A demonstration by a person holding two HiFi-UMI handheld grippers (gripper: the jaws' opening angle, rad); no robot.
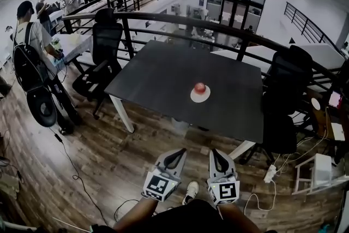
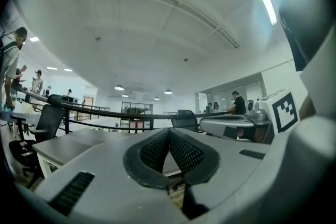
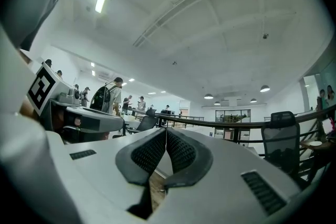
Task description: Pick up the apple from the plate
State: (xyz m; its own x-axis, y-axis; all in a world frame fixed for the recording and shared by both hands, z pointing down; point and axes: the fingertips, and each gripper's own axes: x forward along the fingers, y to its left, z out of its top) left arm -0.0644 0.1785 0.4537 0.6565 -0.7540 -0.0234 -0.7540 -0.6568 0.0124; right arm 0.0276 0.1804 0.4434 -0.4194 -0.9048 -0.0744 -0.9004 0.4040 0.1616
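The apple (image 1: 200, 87) sits on a white plate (image 1: 193, 99), untouched, in the near half of the dark counter (image 1: 158, 76), right of the middle and closer to the near edge than the far one. Nothing else lies on the counter. A black chair (image 1: 106, 38) stands at its far left corner and another (image 1: 286, 82) along its right edge.

Both grippers are well short of the near edge, over the wood floor (image 1: 109, 155) and close to the person's body. The left gripper (image 1: 176, 151) has its fingers (image 2: 153, 152) clenched together on nothing. The right gripper (image 1: 214, 152) is beside it, its fingers (image 3: 181, 150) likewise pressed together and empty.
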